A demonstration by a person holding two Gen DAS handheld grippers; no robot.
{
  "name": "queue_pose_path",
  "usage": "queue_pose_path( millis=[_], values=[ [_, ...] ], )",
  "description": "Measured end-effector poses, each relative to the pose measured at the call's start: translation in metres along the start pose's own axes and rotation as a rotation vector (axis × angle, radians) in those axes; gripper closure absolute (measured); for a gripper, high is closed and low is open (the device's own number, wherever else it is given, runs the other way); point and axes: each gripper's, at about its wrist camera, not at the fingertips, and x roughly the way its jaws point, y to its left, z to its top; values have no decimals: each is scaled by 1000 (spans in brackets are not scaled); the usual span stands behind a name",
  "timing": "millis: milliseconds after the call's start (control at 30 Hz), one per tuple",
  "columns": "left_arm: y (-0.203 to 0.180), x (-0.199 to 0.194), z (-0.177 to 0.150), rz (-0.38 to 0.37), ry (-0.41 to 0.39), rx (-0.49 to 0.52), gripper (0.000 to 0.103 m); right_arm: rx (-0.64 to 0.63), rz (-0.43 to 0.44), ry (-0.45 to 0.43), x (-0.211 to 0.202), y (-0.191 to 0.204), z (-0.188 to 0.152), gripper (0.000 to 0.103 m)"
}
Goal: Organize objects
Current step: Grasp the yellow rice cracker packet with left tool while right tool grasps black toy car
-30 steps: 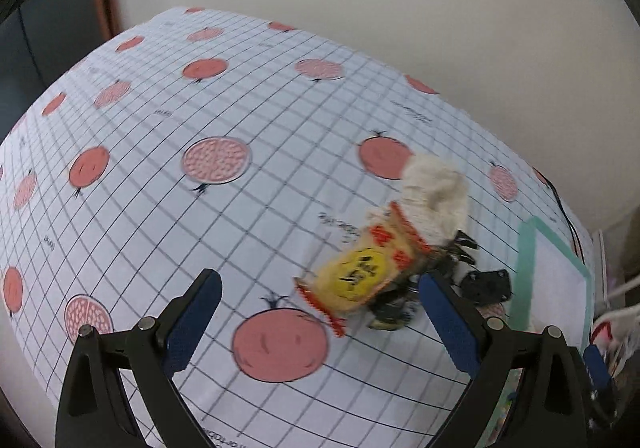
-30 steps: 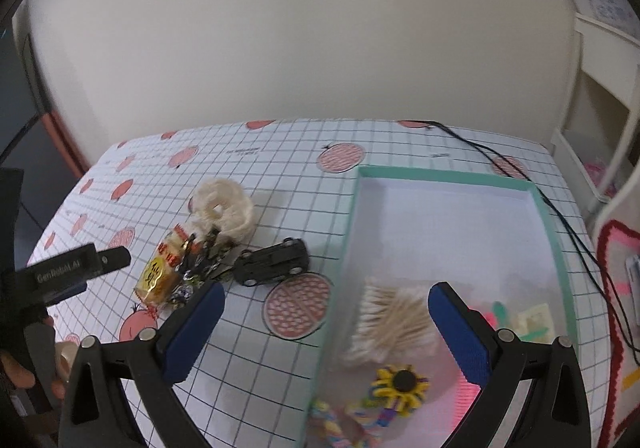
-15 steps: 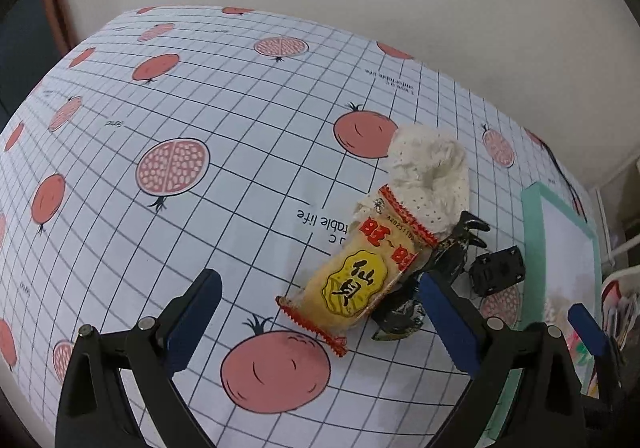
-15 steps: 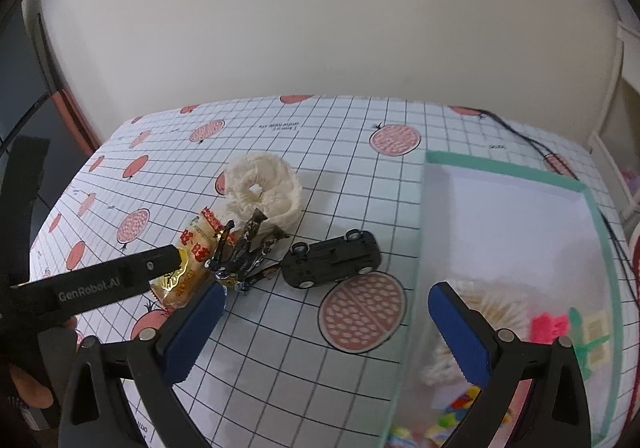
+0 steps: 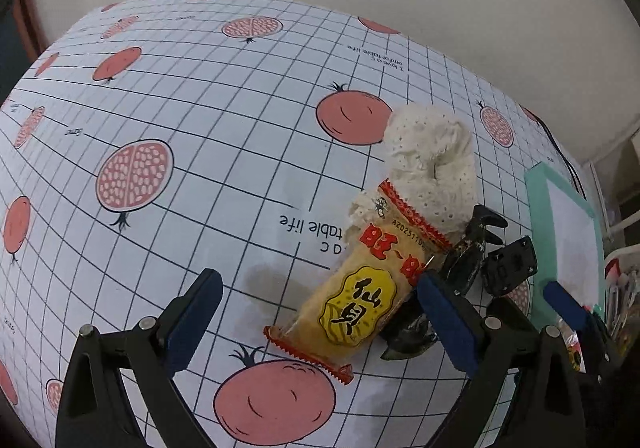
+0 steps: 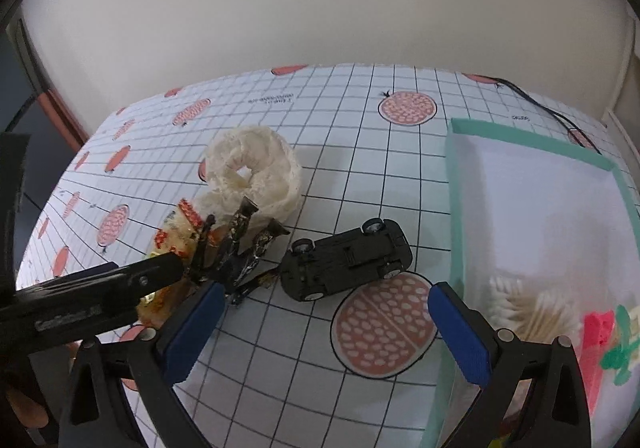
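A yellow snack packet (image 5: 360, 300) with red ends lies on the pomegranate-print tablecloth, leaning on a white lace scrunchie (image 5: 432, 160). My left gripper (image 5: 320, 318) is open around the packet's near end, and its right finger sits close to a black claw clip (image 5: 468, 248). In the right wrist view a black toy car (image 6: 348, 258) lies upside down just ahead of my open right gripper (image 6: 326, 328). The clip (image 6: 236, 248), scrunchie (image 6: 256, 172) and packet (image 6: 176, 240) are to the car's left. One left gripper finger (image 6: 100, 288) reaches in over the packet.
A teal-rimmed white tray (image 6: 452, 188) stands at the right, holding cotton swabs (image 6: 532, 308) and a pink item (image 6: 600, 332). A black cable (image 6: 532, 100) runs along the far right of the table. A wall stands behind. The tray's edge (image 5: 536, 208) shows beyond the toy car (image 5: 510, 268).
Both grippers have moved in toward the pile. The left one has come forward until the snack packet lies between its fingers. The right one has swung left from the tray to the toy car.
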Motion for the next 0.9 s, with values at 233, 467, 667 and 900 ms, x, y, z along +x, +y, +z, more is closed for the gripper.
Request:
queue_pose_path(
  millis=[233, 467, 667, 900],
  values=[
    [-2, 2, -1, -29, 14, -5, 8, -65, -38, 10, 12, 1, 3, 4],
    [-8, 3, -2, -66, 20, 13, 19, -107, -57, 24, 21, 4, 4, 14],
    [-12, 6, -3, -74, 24, 17, 19, -110, -71, 30, 23, 2, 6, 18],
    [-8, 10, -1, -87, 50, 32, 20, -99, -61, 29, 28, 0, 9, 26]
  ],
)
